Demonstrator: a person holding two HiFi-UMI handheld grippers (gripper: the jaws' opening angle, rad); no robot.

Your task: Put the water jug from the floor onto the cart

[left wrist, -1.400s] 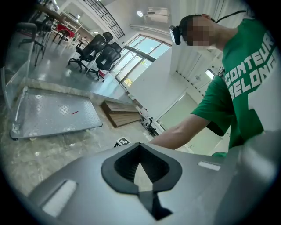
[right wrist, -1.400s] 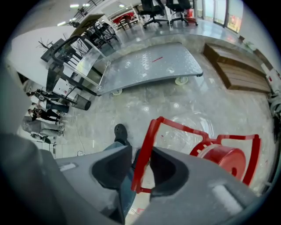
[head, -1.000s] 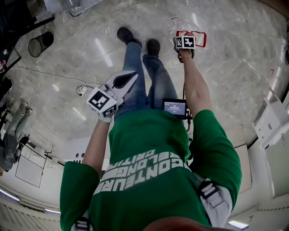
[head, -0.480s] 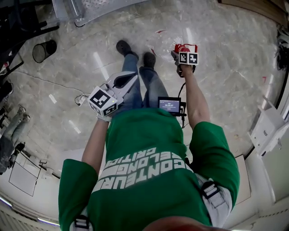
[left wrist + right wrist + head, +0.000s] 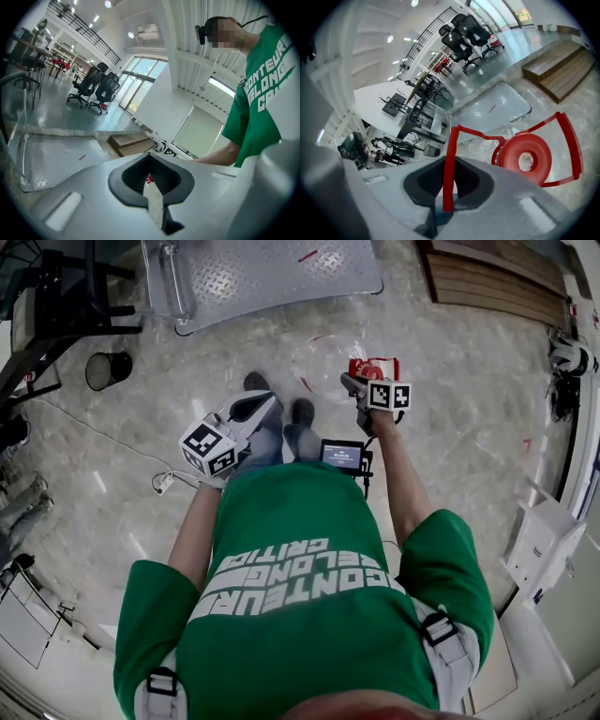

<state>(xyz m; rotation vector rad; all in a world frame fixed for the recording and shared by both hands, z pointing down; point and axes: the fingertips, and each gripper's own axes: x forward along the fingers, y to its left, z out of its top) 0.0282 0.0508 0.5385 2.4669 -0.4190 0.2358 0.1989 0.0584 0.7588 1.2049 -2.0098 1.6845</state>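
The clear water jug with a red cap hangs by its red handle, pinched in the right hand-held gripper. I cannot tell what the jug holds. It hangs just ahead of the person's shoes, short of the metal cart. The left hand-held gripper is pressed together on nothing. A black mesh bin stands to the left and wooden steps to the right.

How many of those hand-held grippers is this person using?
2. The left hand-held gripper, shut and empty, is over the person's legs; the right hand-held gripper grips the red handle of the water jug. None seems hidden.
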